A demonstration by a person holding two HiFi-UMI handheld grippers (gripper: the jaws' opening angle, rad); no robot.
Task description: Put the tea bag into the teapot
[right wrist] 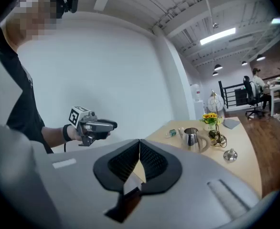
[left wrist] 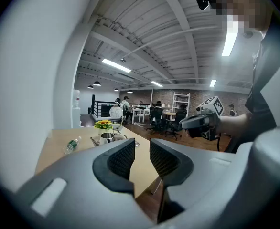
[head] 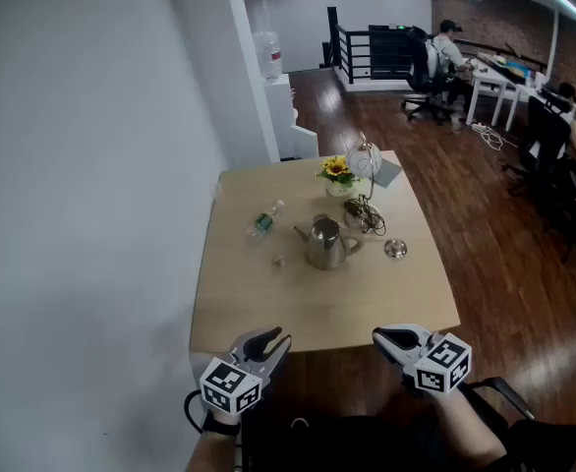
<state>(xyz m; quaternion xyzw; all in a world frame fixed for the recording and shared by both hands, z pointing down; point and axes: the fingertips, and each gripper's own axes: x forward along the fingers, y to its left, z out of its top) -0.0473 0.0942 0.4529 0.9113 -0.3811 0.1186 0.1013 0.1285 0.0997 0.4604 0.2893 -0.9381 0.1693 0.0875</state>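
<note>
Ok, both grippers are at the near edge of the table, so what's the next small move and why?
Probably reach the left gripper forward to the small pale item beside the teapot, likely the tea bag. That gripper is nearer it and its jaws stand apart, empty; the right gripper's jaws are shut. The teapot looks open, its lid lying on the table.

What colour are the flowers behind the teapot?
The flowers are yellow with green leaves; the head view shows them best.
</note>
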